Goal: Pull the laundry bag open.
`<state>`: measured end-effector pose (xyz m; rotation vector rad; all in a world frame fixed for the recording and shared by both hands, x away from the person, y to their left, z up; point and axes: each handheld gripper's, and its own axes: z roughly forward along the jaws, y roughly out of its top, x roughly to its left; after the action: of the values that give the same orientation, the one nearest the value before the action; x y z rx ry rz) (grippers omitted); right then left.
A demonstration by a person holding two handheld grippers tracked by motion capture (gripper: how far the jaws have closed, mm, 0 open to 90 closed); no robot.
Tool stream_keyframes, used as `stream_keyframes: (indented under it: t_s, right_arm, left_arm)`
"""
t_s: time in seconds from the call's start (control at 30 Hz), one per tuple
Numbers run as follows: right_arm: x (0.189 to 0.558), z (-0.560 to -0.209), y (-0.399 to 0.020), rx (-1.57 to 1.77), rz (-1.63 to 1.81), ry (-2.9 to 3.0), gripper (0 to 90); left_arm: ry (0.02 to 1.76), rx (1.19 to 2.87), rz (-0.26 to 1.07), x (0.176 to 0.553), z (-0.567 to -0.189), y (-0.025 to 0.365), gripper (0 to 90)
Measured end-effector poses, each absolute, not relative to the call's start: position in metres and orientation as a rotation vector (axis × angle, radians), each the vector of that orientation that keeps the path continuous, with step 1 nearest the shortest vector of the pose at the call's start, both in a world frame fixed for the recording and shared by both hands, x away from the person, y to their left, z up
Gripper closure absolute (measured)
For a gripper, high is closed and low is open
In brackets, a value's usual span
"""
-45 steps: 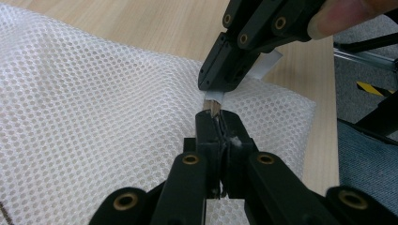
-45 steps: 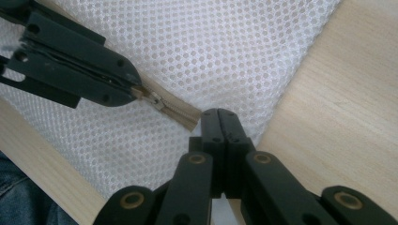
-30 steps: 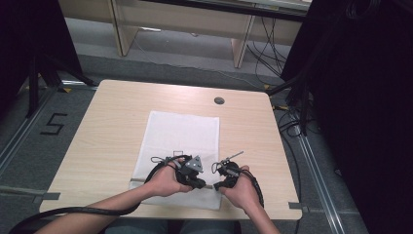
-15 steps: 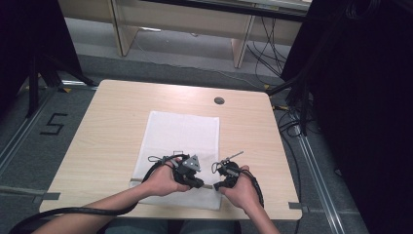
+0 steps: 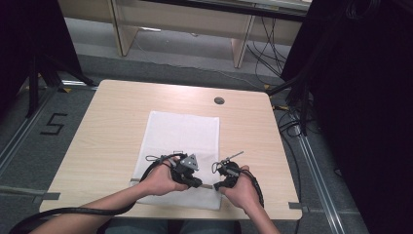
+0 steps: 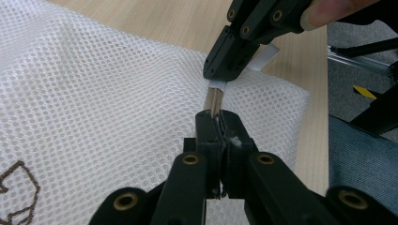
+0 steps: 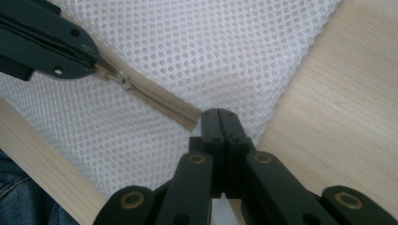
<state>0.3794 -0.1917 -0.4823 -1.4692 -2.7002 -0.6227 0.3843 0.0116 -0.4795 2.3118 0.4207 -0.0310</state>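
With the white mesh zip-up laundry bag lying flat on the pale wooden table, my left gripper clamps its beige zipper near the slider while my right gripper pinches the zipper's end, most of the zipper run seemingly left.

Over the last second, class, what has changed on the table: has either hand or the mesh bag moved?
Nothing visibly changed. The left tongs stay shut on the zipper pull, the right tongs stay shut on the zipper's end, and the white mesh laundry bag lies flat as before.
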Motion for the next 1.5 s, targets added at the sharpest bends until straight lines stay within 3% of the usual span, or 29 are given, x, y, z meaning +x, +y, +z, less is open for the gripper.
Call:
stream_keyframes:
  t_s: [1.5]
  right_arm:
    - [0.379, -0.482, -0.192, -1.469, -0.623, -2.702, 90.0]
  left_arm:
    - [0.441, 2.296, -0.037, 0.384, -0.475, 0.034, 87.5]
